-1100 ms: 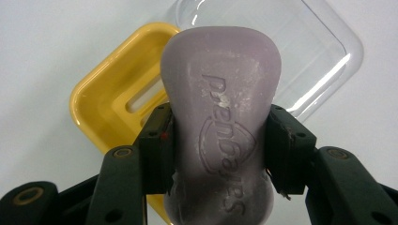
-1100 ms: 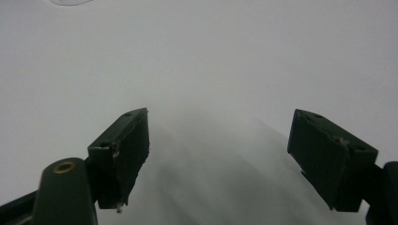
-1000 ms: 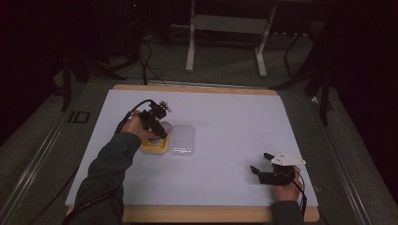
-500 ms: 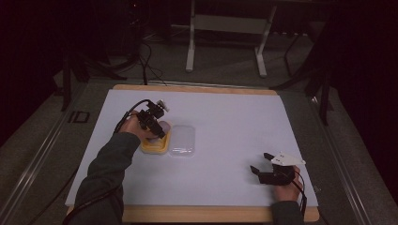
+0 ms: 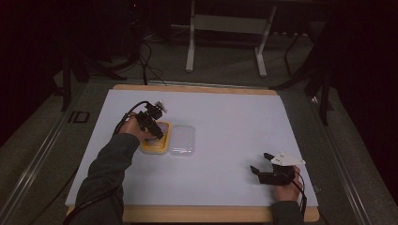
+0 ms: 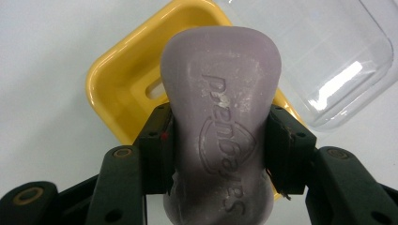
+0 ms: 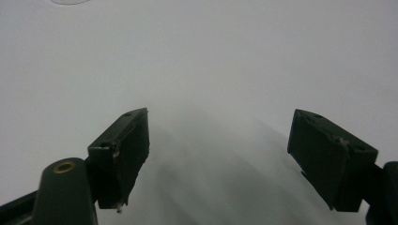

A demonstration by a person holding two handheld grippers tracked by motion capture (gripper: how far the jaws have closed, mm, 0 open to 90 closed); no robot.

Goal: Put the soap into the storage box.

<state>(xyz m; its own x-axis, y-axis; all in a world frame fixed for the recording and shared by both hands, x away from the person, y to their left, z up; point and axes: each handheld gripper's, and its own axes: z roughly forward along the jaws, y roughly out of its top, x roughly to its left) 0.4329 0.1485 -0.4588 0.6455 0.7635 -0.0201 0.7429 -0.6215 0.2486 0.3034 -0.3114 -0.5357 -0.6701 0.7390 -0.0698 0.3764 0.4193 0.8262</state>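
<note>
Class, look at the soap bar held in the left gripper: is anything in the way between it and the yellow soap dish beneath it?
Nothing visible is. The left gripper is shut on the purple soap bar, directly over the open yellow soap dish. The dish hollow looks bare, and the clear lid lies beside it, not over it.

Soap bar (image 6: pixel 220 136) hides yellow dish (image 6: pixel 117 89) centre; clear lid (image 6: pixel 328 56) cropped.
</note>
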